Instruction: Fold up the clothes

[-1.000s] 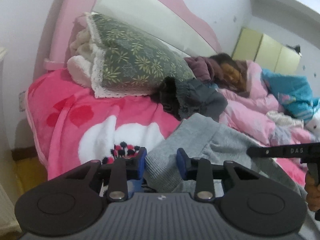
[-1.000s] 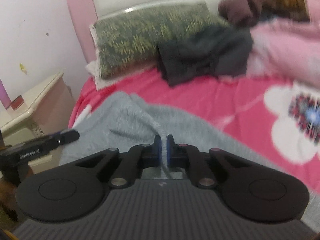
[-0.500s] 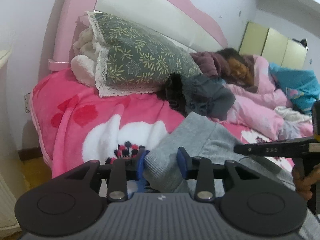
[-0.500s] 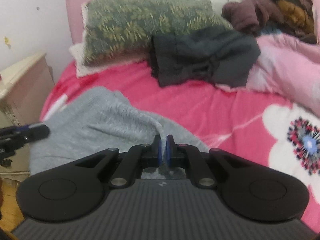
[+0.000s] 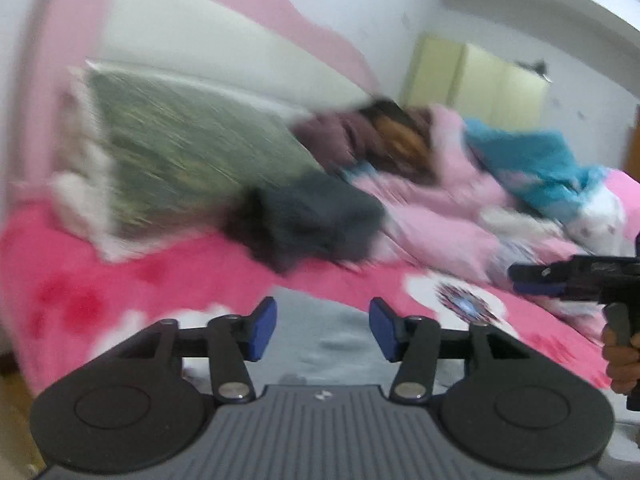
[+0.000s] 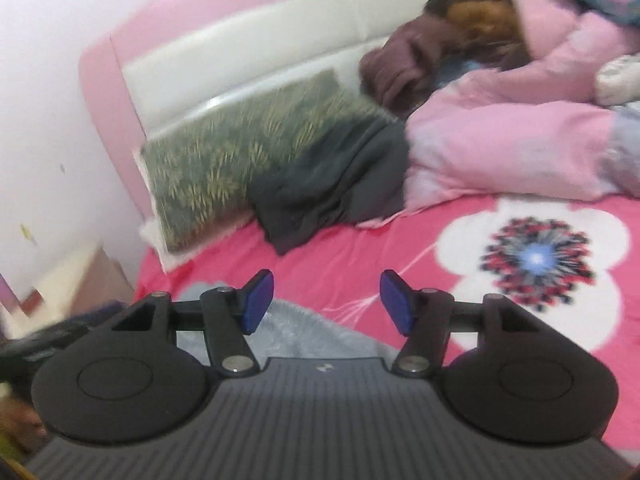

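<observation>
Left wrist view, blurred by motion, takes in one bed under a hot-pink fleece blanket printed with white flowers, backed by one pink and cream padded headboard. A pale pink quilt lies heaped across the far right of the bed, with one teal cloth bunched on top of it. One green leaf-print pillow, square with a white lace edge, leans on the headboard at far left. One dark grey garment is crumpled just beside the pillow, touching its near right corner. A single grey sweatshirt, soft and fuzzy in texture, lies on the blanket at the near edge, right under both tools.

The left gripper has its two blue-padded fingers spread wide with nothing between them; the sweatshirt shows in the gap below. At the right edge, a hand holds the other tool's handle.

From the right wrist view, the right gripper is likewise spread wide and grips nothing, its fingers poised above the sweatshirt. The pillow and dark grey garment lie beyond, partly covered by the quilt. One beige nightstand stands left of the bed.
</observation>
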`<state>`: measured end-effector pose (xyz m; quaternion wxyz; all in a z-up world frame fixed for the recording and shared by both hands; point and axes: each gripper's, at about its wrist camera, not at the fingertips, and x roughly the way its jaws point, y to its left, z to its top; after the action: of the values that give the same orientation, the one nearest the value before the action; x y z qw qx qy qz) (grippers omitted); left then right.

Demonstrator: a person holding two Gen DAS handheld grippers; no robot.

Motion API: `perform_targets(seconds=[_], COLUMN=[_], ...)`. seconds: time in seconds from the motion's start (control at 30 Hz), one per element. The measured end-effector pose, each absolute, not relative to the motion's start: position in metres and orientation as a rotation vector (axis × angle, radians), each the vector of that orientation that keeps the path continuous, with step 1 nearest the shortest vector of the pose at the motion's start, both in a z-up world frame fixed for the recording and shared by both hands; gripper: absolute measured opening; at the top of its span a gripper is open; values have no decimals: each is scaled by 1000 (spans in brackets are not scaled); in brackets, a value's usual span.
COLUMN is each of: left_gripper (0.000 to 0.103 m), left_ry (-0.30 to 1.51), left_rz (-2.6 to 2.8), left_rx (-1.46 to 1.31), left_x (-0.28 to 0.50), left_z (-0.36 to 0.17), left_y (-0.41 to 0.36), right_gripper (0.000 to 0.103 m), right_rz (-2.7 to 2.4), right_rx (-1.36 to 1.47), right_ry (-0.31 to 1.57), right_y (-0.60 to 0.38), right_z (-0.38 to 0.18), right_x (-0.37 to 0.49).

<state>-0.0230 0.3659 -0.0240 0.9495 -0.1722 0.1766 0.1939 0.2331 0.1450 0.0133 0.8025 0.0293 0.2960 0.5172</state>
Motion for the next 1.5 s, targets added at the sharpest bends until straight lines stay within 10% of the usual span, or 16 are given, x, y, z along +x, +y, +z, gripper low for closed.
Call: perform_targets(seconds=[0.2, 0.73, 0.9, 1.5], left_gripper=[22, 22, 21, 23], left_ry=[560, 574, 568, 585], left_rz=[441, 495, 501, 565], left_rx=[-241, -202, -178, -112], left_x=[44, 60, 60, 66], left_z=[-52, -68, -70, -60], left_y=[367, 376, 373, 371], right_gripper=[44, 36, 10, 7], right_rz=[1101, 1240, 1205, 1020], right_rx=[-107, -380, -451, -493], right_ry=[664, 760, 665, 490], right_y=[114, 166, 166, 187], right_z=[-4, -61, -56, -27], right_x=[221, 219, 198, 204])
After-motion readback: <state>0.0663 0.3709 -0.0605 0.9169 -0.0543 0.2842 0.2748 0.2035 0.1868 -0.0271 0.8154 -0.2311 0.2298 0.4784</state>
